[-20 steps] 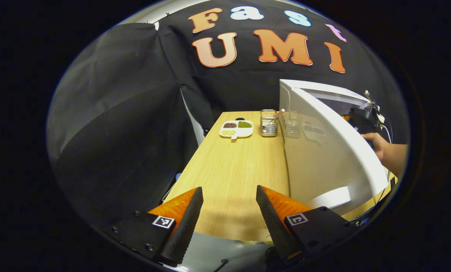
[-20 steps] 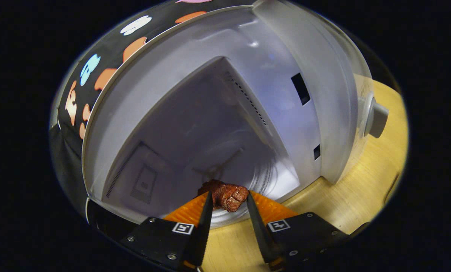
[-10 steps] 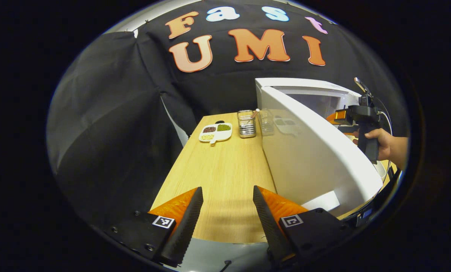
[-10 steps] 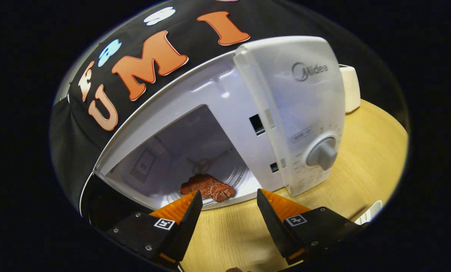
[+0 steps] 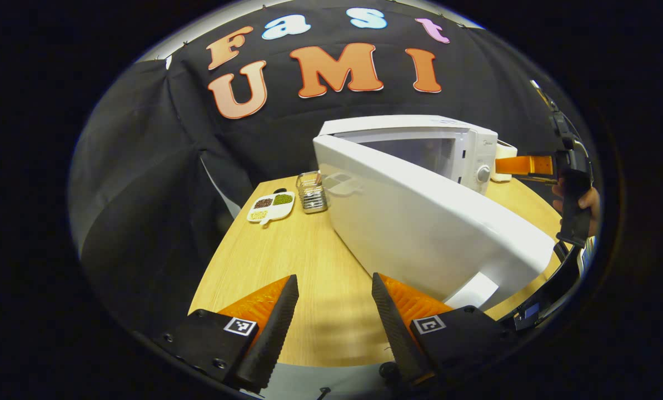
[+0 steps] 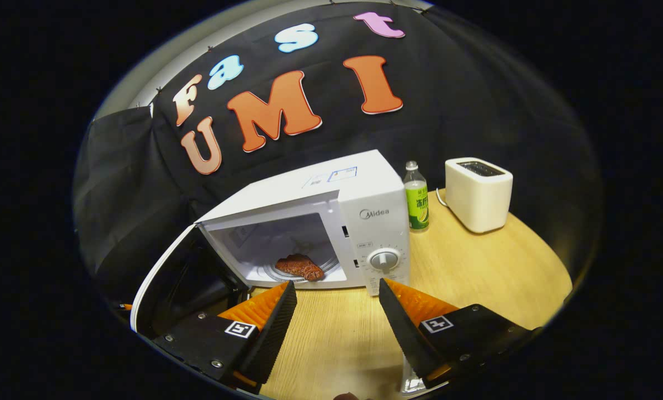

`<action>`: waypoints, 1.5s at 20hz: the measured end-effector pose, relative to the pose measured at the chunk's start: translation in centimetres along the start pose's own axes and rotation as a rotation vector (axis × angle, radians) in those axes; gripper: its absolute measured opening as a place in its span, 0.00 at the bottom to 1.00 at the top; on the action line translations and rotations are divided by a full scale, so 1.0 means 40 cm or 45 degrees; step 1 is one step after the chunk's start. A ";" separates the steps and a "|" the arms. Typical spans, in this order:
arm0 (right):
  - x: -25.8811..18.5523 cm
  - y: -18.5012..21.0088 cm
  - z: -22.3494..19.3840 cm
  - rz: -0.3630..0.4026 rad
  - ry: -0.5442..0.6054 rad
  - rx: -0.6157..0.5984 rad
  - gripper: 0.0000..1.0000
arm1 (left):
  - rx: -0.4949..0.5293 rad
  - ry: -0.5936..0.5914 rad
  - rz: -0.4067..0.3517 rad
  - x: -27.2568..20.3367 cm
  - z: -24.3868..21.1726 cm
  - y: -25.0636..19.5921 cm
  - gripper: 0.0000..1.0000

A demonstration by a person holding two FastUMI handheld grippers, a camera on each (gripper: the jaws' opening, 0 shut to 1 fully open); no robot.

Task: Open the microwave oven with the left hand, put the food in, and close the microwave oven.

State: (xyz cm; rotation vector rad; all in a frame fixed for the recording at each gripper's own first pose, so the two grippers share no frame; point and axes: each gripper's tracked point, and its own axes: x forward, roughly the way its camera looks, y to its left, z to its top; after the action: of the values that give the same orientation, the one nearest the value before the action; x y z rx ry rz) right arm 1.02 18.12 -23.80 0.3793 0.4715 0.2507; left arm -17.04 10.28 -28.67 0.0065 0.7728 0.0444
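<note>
Inside the open microwave (image 6: 331,222) lies what looks like meat (image 6: 300,267); both grippers' jaws apart

Microwave cavity (image 5: 420,150): in the left gripper view the open door (image 5: 420,222) covers most of it, so the inside cannot be made out there.
Door, right gripper view (image 6: 164,278): its lower end is cut off by the picture's edge.
Hand (image 5: 587,200): mostly hidden behind the handle of the right gripper (image 5: 523,165).
Divided plate (image 5: 270,206): its fillings are too small to tell.
Wire basket (image 5: 312,193): contents too small to tell.
Bottle (image 6: 417,197): its foot is hidden behind the microwave.
</note>
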 end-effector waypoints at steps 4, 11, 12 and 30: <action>-0.075 -0.020 0.065 0.030 -0.067 -0.078 0.93 | 0.020 -0.018 -0.061 0.025 0.030 -0.097 0.87; -0.156 -0.087 0.111 0.010 -0.127 -0.227 0.94 | 0.060 -0.079 -0.151 0.063 0.099 -0.237 0.83; -0.163 -0.095 0.115 0.010 -0.130 -0.225 0.94 | 0.063 -0.088 -0.162 0.064 0.110 -0.256 0.83; -0.273 -0.294 0.178 -0.151 -0.206 -0.213 0.94 | 0.201 -0.143 -0.337 0.239 0.245 -0.560 0.24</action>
State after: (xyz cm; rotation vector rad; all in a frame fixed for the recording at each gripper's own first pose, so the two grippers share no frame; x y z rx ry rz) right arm -3.20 1.95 -18.45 0.2053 0.3096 0.1415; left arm -2.53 -11.57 -28.84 0.0559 0.6578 -0.2668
